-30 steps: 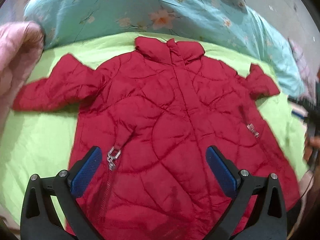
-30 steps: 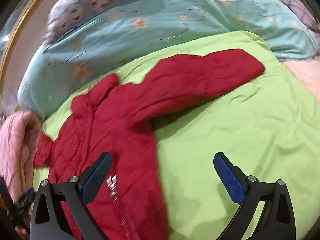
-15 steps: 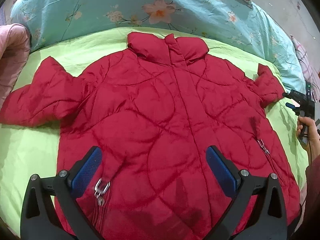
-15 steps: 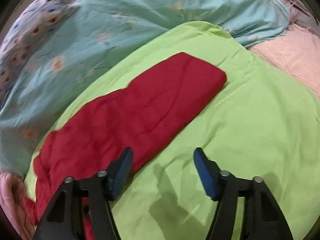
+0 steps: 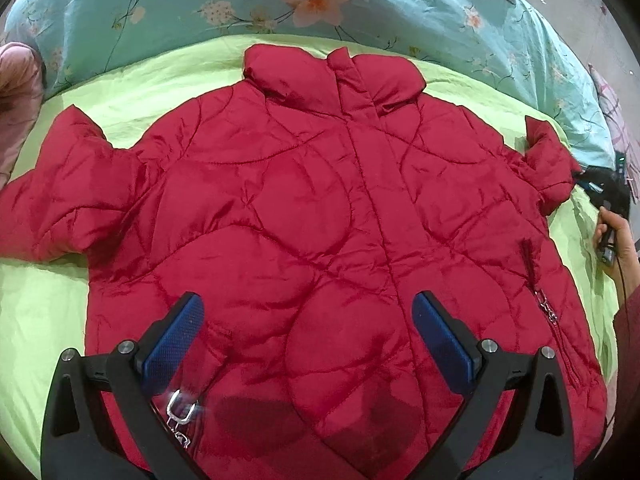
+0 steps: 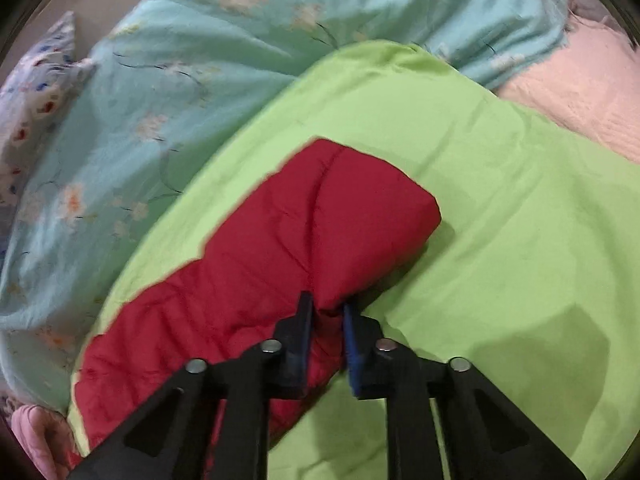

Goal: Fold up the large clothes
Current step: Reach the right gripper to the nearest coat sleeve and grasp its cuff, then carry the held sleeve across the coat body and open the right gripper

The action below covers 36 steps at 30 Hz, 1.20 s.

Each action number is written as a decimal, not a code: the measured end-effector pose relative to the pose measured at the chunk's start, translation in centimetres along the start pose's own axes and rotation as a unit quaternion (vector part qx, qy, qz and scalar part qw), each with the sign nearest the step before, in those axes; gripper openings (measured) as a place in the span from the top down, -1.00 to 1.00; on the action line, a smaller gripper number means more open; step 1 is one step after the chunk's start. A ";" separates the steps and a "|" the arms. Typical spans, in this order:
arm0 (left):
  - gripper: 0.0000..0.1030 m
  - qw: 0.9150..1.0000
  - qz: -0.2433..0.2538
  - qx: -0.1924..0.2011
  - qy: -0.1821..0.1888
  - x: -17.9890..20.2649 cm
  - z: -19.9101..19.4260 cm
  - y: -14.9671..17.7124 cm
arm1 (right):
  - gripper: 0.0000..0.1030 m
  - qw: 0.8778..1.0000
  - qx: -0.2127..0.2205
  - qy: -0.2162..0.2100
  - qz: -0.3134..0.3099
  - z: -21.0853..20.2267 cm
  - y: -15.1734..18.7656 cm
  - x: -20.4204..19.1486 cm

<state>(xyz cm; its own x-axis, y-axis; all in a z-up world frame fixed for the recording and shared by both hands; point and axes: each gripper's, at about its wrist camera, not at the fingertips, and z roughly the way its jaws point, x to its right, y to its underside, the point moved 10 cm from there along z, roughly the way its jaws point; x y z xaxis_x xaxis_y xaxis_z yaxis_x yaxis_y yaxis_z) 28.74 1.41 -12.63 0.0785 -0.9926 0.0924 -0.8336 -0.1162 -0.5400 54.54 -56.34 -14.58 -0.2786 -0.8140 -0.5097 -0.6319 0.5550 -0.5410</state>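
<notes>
While the left gripper hangs with its blue pads spread wide above the lower front of the red quilted jacket, gripping nothing, the right gripper is clenched on the edge of the jacket's sleeve, a ridge of red fabric pinched between its two pads. Its jaws have just been closing: a second ago they stood wide apart over the jacket's side and the lime-green sheet, half a second ago they were half shut beside the sleeve, and now they have the cloth between them. The jacket lies flat, front up and zipped, on the green sheet, collar toward the turquoise floral duvet, both sleeves spread out to the sides. In the left wrist view the jacket fills more of the picture than before, and the metal zip pull of the pocket now sits low, beside the left pad. At that view's right edge a hand holds the other tool at the sleeve's end. A pink blanket lies beyond the sheet.
</notes>
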 end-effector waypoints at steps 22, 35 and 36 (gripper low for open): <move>-1.00 0.997 -0.070 0.020 0.000 -6.6 -2.9 1.3 | 0.86 0.922 -0.054 -0.266 -0.276 -12.8 14.8 -33.2; -1.00 0.991 -0.131 0.029 0.009 -12.0 -4.7 2.5 | 0.87 0.865 -0.189 -0.320 -0.337 -9.0 32.5 -42.5; -1.00 0.990 -0.134 0.032 0.010 -12.3 -4.8 2.4 | 0.87 0.863 -0.198 -0.320 -0.338 -8.5 33.5 -42.9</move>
<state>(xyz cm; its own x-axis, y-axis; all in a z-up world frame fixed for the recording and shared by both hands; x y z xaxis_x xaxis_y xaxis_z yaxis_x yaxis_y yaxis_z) 23.13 13.55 -11.05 0.2823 -0.9247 0.2555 -0.7477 -0.3789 -0.5454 39.16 -4.29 -5.12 0.6267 -0.5974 -0.5003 -0.7264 -0.2155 -0.6527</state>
